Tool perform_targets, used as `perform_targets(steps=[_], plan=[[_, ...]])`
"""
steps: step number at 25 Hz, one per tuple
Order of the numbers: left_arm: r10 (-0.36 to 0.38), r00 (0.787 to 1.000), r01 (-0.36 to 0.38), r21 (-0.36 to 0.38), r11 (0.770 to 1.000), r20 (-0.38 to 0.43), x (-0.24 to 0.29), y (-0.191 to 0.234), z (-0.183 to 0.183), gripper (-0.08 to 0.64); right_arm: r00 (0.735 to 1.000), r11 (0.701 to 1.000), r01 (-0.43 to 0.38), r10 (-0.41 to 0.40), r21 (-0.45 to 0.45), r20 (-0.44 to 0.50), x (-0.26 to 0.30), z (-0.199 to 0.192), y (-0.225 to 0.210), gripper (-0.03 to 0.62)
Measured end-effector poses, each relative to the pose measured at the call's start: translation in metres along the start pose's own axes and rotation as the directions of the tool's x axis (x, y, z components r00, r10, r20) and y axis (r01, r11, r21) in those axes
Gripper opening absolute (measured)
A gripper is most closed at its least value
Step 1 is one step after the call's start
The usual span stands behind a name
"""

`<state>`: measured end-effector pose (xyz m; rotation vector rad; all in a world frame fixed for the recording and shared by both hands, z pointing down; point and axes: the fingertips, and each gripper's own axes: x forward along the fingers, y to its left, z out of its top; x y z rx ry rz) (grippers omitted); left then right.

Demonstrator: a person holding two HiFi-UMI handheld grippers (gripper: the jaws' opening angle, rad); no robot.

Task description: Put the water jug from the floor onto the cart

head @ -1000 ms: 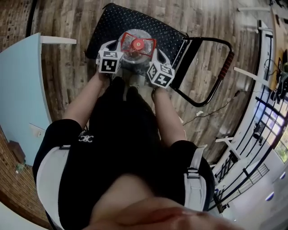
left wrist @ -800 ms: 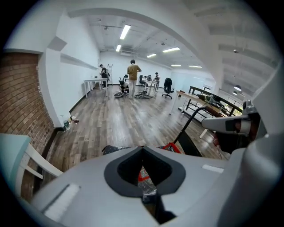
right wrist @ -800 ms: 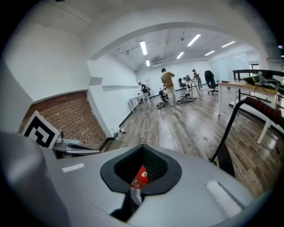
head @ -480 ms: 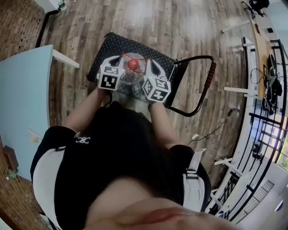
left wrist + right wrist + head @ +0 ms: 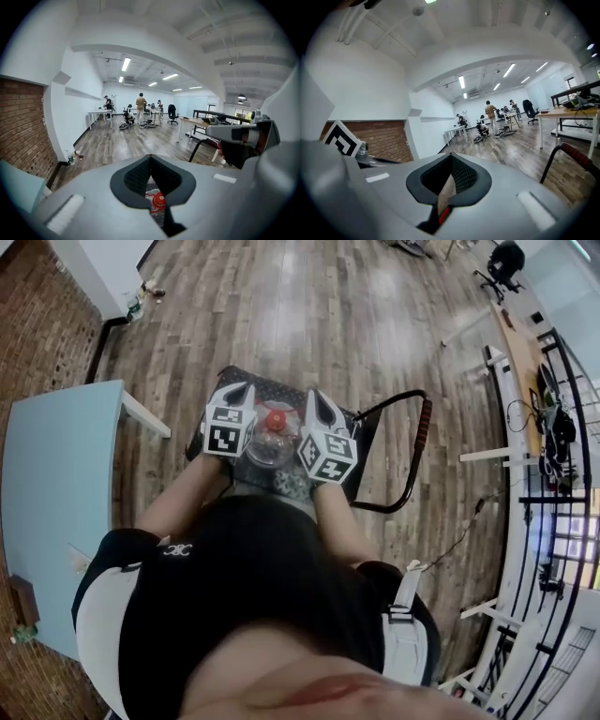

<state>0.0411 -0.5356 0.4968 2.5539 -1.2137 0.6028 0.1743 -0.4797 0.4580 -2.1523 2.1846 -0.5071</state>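
Observation:
The clear water jug (image 5: 266,448) with a red cap (image 5: 277,420) stands on the cart's black studded deck (image 5: 361,432), near its handle end. Both grippers hover above it, apart from it. My left gripper (image 5: 238,394) is over the jug's left side and my right gripper (image 5: 322,405) over its right side. Both are shut and hold nothing. In the left gripper view the red cap (image 5: 158,200) shows small and far below through the slit in the closed jaws (image 5: 150,185). The right gripper view looks out level over its closed jaws (image 5: 447,185).
The cart's black handle with a red grip (image 5: 419,432) sticks out to the right. A light blue table (image 5: 47,493) stands at the left by a brick wall (image 5: 37,306). Desks (image 5: 511,352) line the right side. Several people (image 5: 140,104) work far across the wooden floor.
Both grippers have risen from beside the jug to well above it. The jug stays on the cart deck. The head camera has also risen, so cart and jug look smaller.

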Motion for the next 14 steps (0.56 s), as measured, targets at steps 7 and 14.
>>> perform_targets(steps=[7, 14], plan=[[0.011, 1.0, -0.011, -0.021, 1.0, 0.023, 0.0, 0.0, 0.005, 0.002, 0.999, 1.0, 0.015, -0.015, 0.008, -0.036, -0.004, -0.008, -0.007, 0.012], [0.004, 1.0, -0.004, -0.03, 1.0, 0.009, 0.007, 0.001, 0.002, 0.002, 0.999, 0.999, -0.003, 0.004, 0.034, -0.036, 0.002, -0.004, -0.008, 0.012]])
